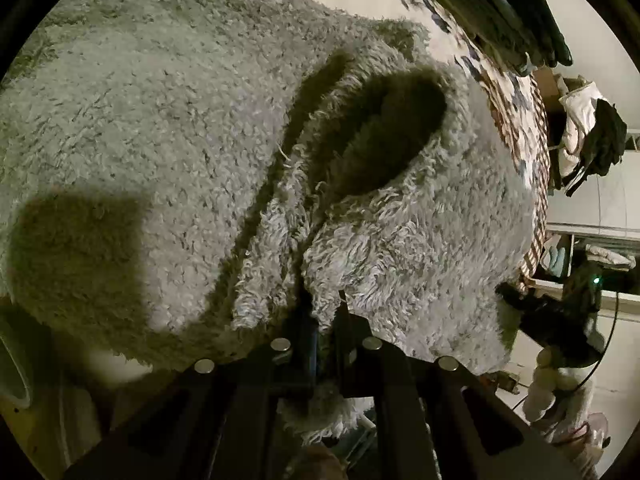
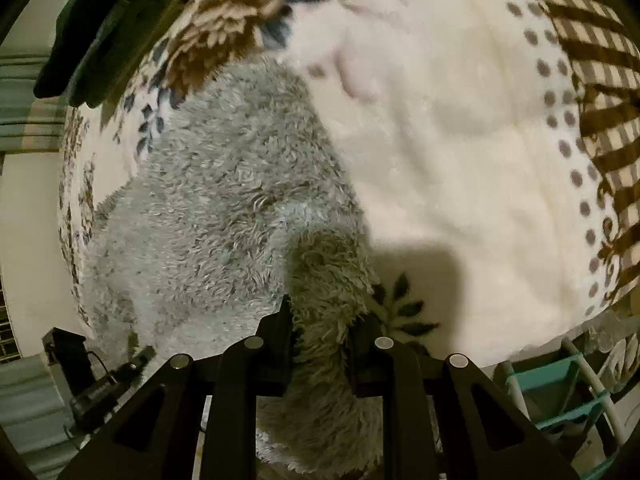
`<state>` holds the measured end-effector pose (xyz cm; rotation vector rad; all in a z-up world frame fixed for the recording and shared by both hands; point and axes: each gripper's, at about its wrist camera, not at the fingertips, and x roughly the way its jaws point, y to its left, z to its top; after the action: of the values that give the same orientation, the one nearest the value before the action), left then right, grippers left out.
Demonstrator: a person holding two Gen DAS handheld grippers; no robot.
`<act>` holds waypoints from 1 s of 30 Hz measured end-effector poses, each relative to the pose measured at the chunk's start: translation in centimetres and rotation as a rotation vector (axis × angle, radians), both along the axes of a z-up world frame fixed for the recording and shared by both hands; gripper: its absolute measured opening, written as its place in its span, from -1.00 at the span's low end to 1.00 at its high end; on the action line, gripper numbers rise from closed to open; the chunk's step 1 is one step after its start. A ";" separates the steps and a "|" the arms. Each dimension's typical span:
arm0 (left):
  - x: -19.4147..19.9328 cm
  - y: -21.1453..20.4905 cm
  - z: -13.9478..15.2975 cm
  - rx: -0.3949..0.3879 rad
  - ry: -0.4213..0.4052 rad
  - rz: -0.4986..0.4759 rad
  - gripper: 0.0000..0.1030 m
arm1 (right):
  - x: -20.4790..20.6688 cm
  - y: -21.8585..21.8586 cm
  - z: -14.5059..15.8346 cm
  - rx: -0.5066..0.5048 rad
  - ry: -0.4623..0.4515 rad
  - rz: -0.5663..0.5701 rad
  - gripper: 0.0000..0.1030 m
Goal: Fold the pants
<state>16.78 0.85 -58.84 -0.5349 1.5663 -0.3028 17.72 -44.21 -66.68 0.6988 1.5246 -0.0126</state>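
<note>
Left tool point(image 1: 322, 320): both fingers are pressed onto a bunched edge of the grey fleece pants point(image 1: 240, 128), with fabric passing between them and a tuft hanging below the fingers toward the camera. State: pinching the pants.

Right tool point(image 2: 322, 328): fingers stand a little wider apart, with a thick fold of the pants point(image 2: 224, 184) filling the gap and trailing down past them. State: pinching the pants.

Pants, left wrist view: the shaggy grey cloth fills most of the frame beyond the fingers. A deep crease runs away from the grip point, and just beyond it a dark oval opening gapes in the fabric. A square shadow lies on the cloth at lower left.

Pants, right wrist view: the garment spreads forward and to the left from the grip, lying on a cream blanket point(image 2: 460, 168) printed with brown flowers, blue leaves, grey dots and a brown checked border. The blanket covers the bed surface to the right of and beyond the pants.

Farther out, left wrist view: the other handheld unit point(image 1: 560, 312) shows at right, beside the pants' edge, and clothes point(image 1: 592, 136) hang behind it.

Farther out, right wrist view: dark garments point(image 2: 108, 28) hang at upper left; a teal-and-white rack point(image 2: 560, 392) stands at lower right below the bed edge.
</note>
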 end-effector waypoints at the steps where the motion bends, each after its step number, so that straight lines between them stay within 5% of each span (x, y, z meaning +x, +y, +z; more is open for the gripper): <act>1: 0.1 0.3 0.1 -0.011 0.005 0.020 -0.86 | 0.0 0.0 -0.3 0.004 0.011 0.006 -0.54; 2: 0.2 0.4 0.3 -0.013 0.009 0.032 -0.86 | -0.2 0.3 -0.6 0.005 0.029 0.014 -0.48; 5: 0.2 1.1 1.3 0.003 -0.001 0.063 -0.71 | -0.3 0.7 -0.1 -0.049 0.047 0.040 0.26; 6: -0.1 1.9 1.9 0.025 -0.021 0.074 -0.47 | -0.3 1.1 0.4 -0.081 0.041 0.059 0.64; 7: -0.3 2.5 2.6 0.045 -0.047 0.085 0.06 | -0.2 1.7 1.0 -0.117 0.029 0.081 0.86; 9: -0.5 3.6 3.4 0.048 -0.110 0.116 0.96 | -0.1 3.2 2.8 -0.207 -0.018 0.134 0.88; 15: -1.2 8.5 4.5 0.131 -0.163 0.239 0.97 | 0.6 9.3 6.3 -0.277 -0.135 0.172 1.00; 19: -3.4 15.2 4.6 0.123 -0.165 0.483 0.97 | 2.4 13.9 7.7 -0.283 -0.184 0.204 1.00; 25: -5.4 23.7 0.9 0.083 -0.150 0.813 0.97 | 4.2 18.6 8.2 -0.271 -0.196 0.272 1.00; 30: -3.7 26.8 -2.4 0.061 -0.161 0.905 0.97 | 5.3 20.0 7.7 -0.284 -0.189 0.312 1.00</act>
<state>13.06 27.70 -61.26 -1.0745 1.0413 0.3826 23.06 -24.20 -58.95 0.2254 1.3994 0.0692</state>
